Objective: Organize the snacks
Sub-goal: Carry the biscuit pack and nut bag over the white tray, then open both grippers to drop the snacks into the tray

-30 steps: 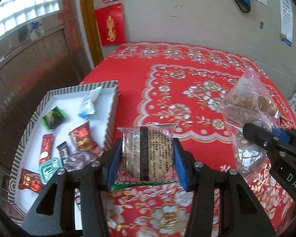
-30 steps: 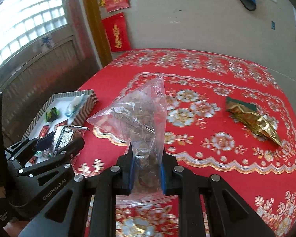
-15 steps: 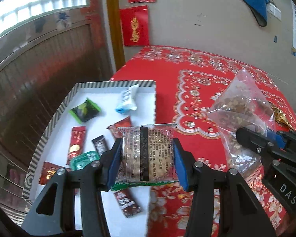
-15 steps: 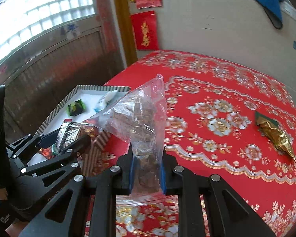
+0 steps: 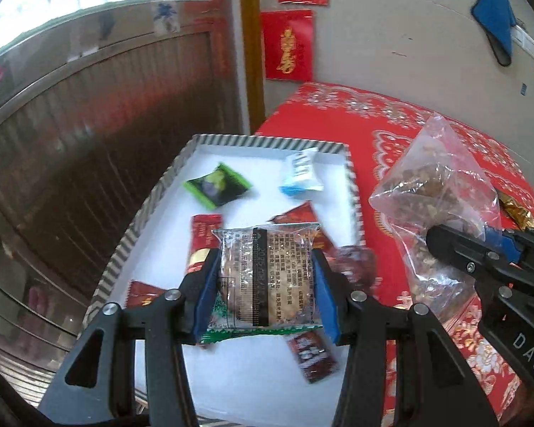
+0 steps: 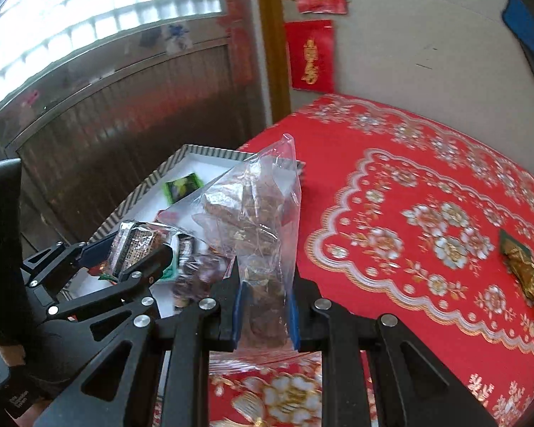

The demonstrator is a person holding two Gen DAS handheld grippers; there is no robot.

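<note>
While both snacks are held clear of the bench, the step in hand is judged to be the carry to the striped box. A flat biscuit packet is pinched between the pads of the left gripper, above the near half of the box. A clear bag of brown pieces is clamped by the right gripper, just beside the box's right wall, above the red cloth. Next, each snack is probably to be lowered over bare box floor and let go, which calls for a free spot among the wrappers. Inside the box, a green packet and a blue-and-white sweet are seen toward the far wall, with several red and dark wrappers nearer. A gold wrapper is left well apart from the box.
</note>
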